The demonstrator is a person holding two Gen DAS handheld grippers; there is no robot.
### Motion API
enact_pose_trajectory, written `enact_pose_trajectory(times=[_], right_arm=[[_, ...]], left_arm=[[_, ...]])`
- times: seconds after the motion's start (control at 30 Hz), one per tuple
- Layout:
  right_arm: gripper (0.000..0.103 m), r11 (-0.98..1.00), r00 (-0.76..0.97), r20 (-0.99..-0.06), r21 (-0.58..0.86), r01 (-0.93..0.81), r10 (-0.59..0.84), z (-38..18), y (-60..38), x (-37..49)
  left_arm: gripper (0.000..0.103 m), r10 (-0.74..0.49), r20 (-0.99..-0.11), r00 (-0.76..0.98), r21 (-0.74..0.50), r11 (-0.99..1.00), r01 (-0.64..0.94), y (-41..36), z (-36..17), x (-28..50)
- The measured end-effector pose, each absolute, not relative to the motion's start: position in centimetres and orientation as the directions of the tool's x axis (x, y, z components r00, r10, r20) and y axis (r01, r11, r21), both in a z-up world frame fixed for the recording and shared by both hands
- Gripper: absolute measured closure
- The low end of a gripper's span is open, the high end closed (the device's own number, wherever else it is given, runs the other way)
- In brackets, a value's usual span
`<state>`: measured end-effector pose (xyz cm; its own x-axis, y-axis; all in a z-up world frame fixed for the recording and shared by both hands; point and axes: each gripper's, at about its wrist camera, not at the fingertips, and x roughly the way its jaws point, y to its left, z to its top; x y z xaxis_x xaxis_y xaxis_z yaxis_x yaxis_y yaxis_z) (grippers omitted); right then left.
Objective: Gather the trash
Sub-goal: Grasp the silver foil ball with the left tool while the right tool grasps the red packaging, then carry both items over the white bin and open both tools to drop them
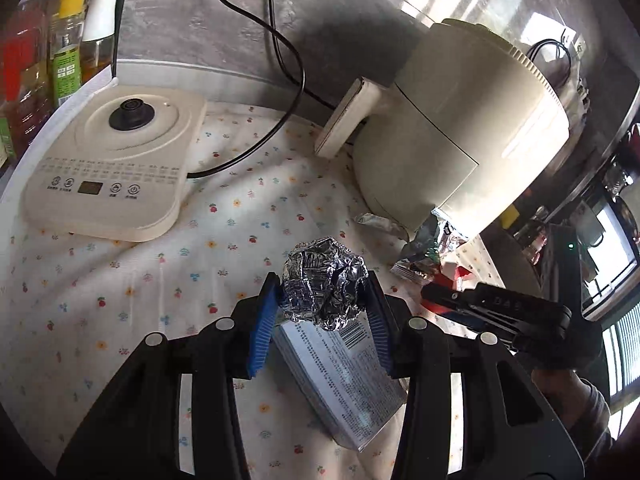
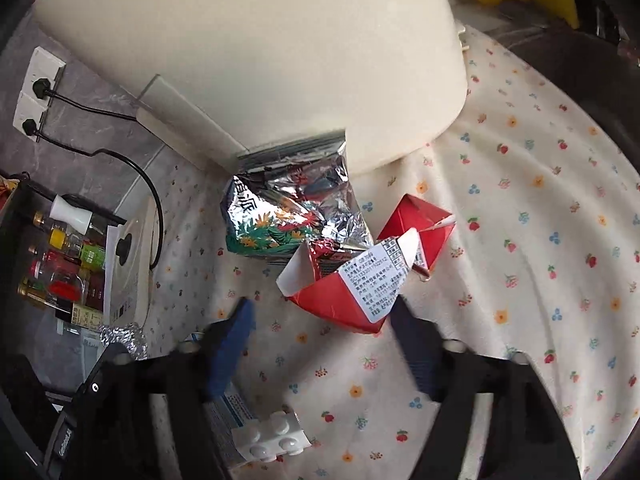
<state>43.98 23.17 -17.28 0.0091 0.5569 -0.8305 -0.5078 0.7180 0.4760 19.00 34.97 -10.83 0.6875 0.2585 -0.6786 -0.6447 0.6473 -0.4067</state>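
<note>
Nearest, the left hand-held gripper (image 1: pixel 324 300) has its blue pads pressed on either side of a crumpled foil ball (image 1: pixel 324 282), gripping it above a grey printed box (image 1: pixel 344 376) on the table (image 1: pixel 120 280). Further right, the right hand-held gripper (image 2: pixel 324 344) is spread wide and empty; the flattened red carton (image 2: pixel 352 284) lies straight ahead, just beyond its fingertips, long axis slanting across the opening. Beyond, a foil snack bag (image 2: pixel 288 208) leans against the cream appliance (image 2: pixel 280 48).

wall (image 1: pixel 240 20): grey marble | tablecloth (image 1: pixel 100 280): cream floral | sockets (image 2: pixel 36 92): white, two plugs | light: sunny
</note>
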Motion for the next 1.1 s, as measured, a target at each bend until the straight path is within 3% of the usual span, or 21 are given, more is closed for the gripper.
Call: enact_pose_trajectory(times=[0.03,0.07,0.63,1.1], right_arm=[[0.095,0.717,0.002,-0.829,0.483,-0.502,0.56,-17.3,22.9,44.0],[0.099,0.711,0.007,-0.824,0.484,-0.51,0.566,-17.2,22.6,43.7],[0.1,0.61,0.067,-0.746,0.485,-0.627,0.662,-10.6,13.1,40.1],[0.099,0.66,0.167,-0.729,0.466,-0.59,0.663,-7.8,-3.2,38.0]], left_arm=[[0.06,0.262,-0.676,0.688,-0.407,0.646,-0.646,35.0,-10.6,18.7],[0.06,0.265,-0.674,0.689,-0.407,0.645,-0.647,34.9,-10.5,18.5],[0.06,0.254,-0.625,0.738,-0.401,0.707,-0.583,27.8,-7.5,19.0],[0.059,0.186,-0.587,0.788,-0.335,0.83,-0.446,14.7,-5.1,20.8]])
